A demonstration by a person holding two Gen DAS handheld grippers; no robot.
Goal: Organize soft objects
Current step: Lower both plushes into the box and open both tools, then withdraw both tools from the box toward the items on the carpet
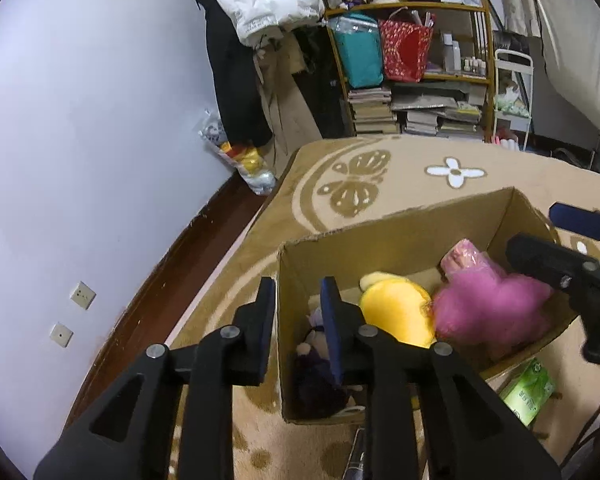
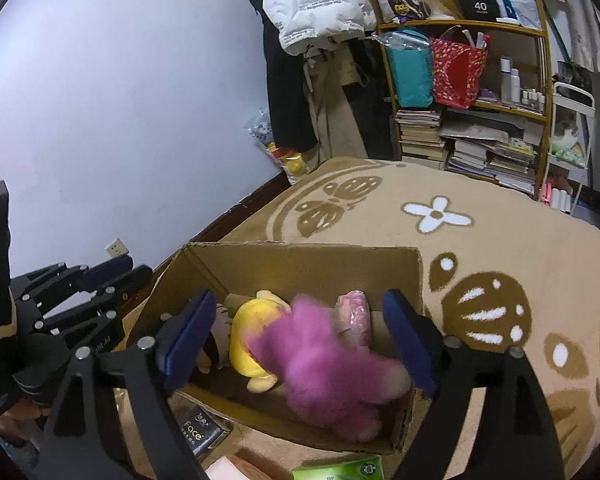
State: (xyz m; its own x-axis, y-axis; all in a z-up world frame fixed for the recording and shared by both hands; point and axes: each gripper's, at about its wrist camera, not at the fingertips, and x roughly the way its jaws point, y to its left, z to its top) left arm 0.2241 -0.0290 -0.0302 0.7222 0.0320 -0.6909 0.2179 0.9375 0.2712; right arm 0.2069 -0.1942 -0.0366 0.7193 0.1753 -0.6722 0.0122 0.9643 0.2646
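An open cardboard box (image 1: 400, 236) (image 2: 300, 260) stands on the beige rug. Inside lie a yellow plush (image 1: 396, 312) (image 2: 252, 328), a fuzzy pink plush (image 1: 488, 304) (image 2: 324, 364), blurred in the right wrist view, a pink wrapped item (image 1: 466, 258) (image 2: 354, 314) and a dark purple plush (image 1: 312, 372). My left gripper (image 1: 298, 308) straddles the box's left wall with a narrow gap between the fingers, holding nothing. My right gripper (image 2: 300, 328) is open wide above the box, with the pink plush below and between its fingers; it also shows in the left wrist view (image 1: 572, 244).
A green tissue pack (image 1: 528, 392) (image 2: 340, 470) and a dark "Face" box (image 2: 196, 428) lie on the rug by the box's near side. A shelf of books and bags (image 1: 420, 80) (image 2: 472, 92) and hanging coats stand at the far wall. The wall runs along the left.
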